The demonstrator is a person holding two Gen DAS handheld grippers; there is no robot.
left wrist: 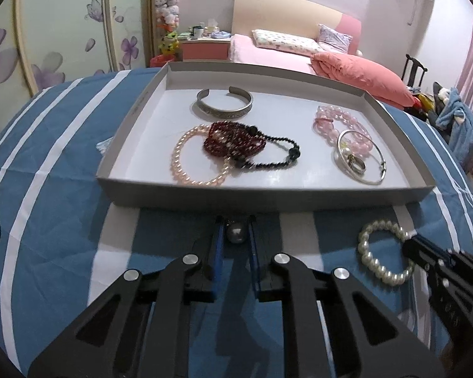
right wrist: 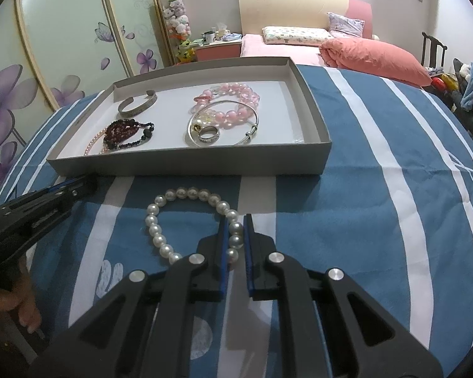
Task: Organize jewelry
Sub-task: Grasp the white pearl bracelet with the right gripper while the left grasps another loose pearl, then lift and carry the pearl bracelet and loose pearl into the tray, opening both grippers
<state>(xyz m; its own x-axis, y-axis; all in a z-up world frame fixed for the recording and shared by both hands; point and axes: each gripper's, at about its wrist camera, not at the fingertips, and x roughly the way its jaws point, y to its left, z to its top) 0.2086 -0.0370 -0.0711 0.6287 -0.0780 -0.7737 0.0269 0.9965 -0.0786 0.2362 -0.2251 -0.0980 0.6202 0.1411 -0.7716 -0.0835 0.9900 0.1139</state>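
Note:
A grey tray (left wrist: 160, 193) (right wrist: 186, 167) on the blue striped cloth holds a silver cuff (left wrist: 224, 103), a peach pearl bracelet (left wrist: 186, 163), dark red and black bead strands (left wrist: 236, 141), a pink bead bracelet (left wrist: 340, 123), a silver bangle (left wrist: 361, 157) and a ring (right wrist: 208, 134). My left gripper (left wrist: 235, 231) is in front of the tray, its jaws closed on a grey pearl bead (left wrist: 235, 234). My right gripper (right wrist: 235, 230) has its jaws around one side of a white pearl bracelet (right wrist: 160, 220) (left wrist: 375, 252) that lies on the cloth.
The blue and white striped cloth (right wrist: 362, 189) covers the table. A bed with pink pillows (left wrist: 359, 72) and a floral wardrobe (right wrist: 63, 47) stand behind. A chair with clothes (left wrist: 454, 116) is at the far right.

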